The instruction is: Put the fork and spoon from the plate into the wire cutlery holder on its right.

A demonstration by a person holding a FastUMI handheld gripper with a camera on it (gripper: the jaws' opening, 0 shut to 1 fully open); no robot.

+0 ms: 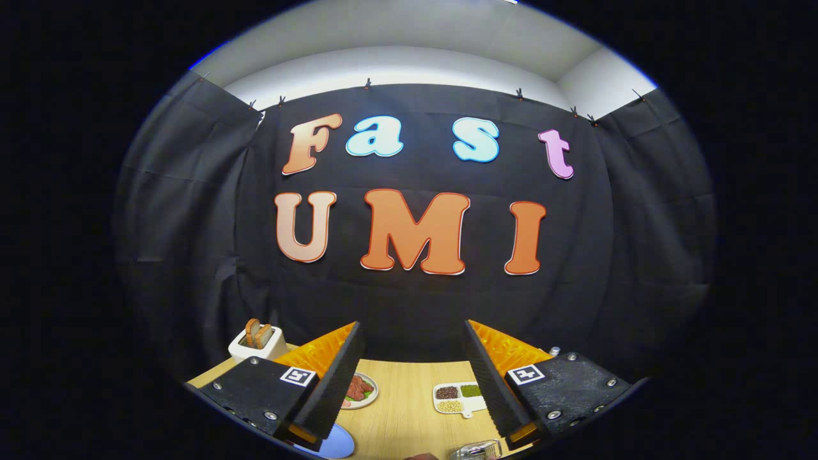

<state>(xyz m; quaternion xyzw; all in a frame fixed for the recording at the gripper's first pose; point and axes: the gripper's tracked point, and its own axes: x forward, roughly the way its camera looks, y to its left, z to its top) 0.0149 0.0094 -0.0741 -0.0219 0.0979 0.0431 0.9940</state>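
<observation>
The tool is held spread wide, nothing gripped between its fingers. Close below them, a blue plate edge and the wire cutlery holder rim are glimpsed; fork and spoon direction cannot be told. Open wooden bench lies ahead, then a food dish, a divided tray and a toaster.

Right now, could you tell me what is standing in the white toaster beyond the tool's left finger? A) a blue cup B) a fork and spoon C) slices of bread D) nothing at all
C: brown slices of bread stick up out of the white toaster at the back of the wooden table, while the tool is open and holds nothing.
</observation>
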